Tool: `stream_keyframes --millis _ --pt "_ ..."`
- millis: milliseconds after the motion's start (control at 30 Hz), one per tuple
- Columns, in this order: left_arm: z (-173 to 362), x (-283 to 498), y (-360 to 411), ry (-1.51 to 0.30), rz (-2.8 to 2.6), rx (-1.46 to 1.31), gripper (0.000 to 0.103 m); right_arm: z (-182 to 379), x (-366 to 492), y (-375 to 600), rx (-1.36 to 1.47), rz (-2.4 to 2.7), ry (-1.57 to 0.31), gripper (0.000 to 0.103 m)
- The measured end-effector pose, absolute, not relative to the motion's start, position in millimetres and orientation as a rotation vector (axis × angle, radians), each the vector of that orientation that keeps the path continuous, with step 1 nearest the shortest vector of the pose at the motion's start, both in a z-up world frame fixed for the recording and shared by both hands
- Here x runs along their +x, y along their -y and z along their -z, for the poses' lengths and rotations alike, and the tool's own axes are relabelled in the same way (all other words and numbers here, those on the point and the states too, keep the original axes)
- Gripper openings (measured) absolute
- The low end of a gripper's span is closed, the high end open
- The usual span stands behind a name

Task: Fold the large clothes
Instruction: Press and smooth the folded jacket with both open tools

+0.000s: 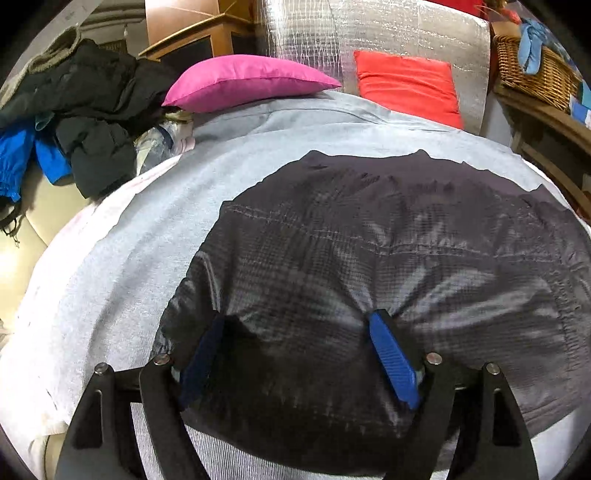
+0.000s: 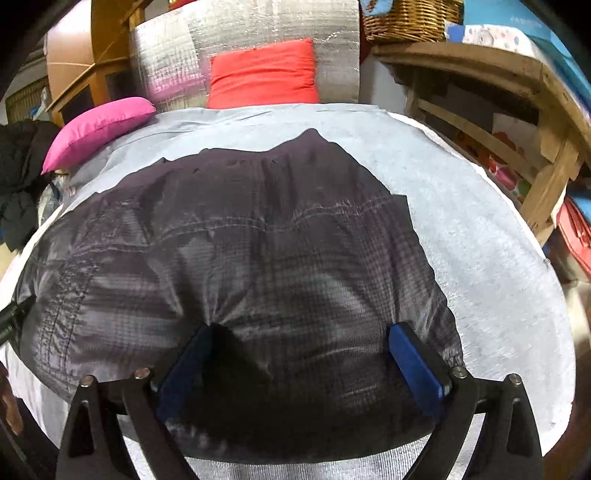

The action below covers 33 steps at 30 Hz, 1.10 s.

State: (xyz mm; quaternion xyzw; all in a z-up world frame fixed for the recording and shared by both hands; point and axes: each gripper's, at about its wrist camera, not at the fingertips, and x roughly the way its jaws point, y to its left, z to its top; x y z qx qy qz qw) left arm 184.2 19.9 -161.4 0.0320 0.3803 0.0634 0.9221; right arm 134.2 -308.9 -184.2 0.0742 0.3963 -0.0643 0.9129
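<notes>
1. My left gripper (image 1: 297, 332): jaws wide, ribbed blue pads (image 1: 391, 363) splayed apart. The near hem of the dark jacket (image 1: 369, 240) bunches up between them; I see no pad pressing it, so no grip.
2. My right gripper (image 2: 301, 343): jaws at full spread, same blue pads (image 2: 413, 363). Jacket fabric puckers at both pad tips, but the pads stand off it. Not clamped.
3. The jacket (image 2: 240, 251): thin, shiny ripstop with a fine grid weave, dark grey-purple, puffy and crinkled. A stitched seam runs across it. Far edge is ragged with a small peak in the middle. Lies flat-ish in the centre of the bed.
4. Bed cover (image 1: 147, 229): light grey knit sheet, matte, soft nap, smooth with a few long creases.
5. Magenta pillow (image 1: 243, 81): smooth, tapered to a point, at the far left of the bed. Red cushion (image 2: 264, 75): square, upright against a silver quilted foil mat (image 1: 369, 33).
6. Left of the bed: heap of black padded clothes (image 1: 92, 110) with a blue garment (image 1: 22, 158) under it.
7. Right side: wicker basket (image 1: 535, 74) on a rough wooden shelf (image 2: 498, 77).
</notes>
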Motion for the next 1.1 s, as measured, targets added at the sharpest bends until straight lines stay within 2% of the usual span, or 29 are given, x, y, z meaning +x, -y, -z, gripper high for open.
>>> stream_keyframes --millis 200,400,667,967,1100 --pt "152.5 175.4 -22.1 -0.795 -0.135 0.044 0.083 171.9 127.3 304.2 0.143 0.158 -0.806 0.100" --pt "126.3 155.8 -24.9 -0.756 -0.135 0.002 0.083 130.5 100.6 280.1 0.145 0.095 -0.673 0.101" --pt "149.4 161.5 -31.3 -0.844 -0.149 0.012 0.084 182.0 112.4 259.9 0.098 0.088 -0.801 0.102" --pt "156.9 160.4 -28.2 -0.829 -0.158 0.048 0.087 194.2 119.3 264.3 0.085 0.082 -0.800 0.103" --pt "144.9 156.3 -34.0 -0.840 -0.155 0.005 0.087 175.9 113.6 259.1 0.067 0.081 -0.796 0.102"
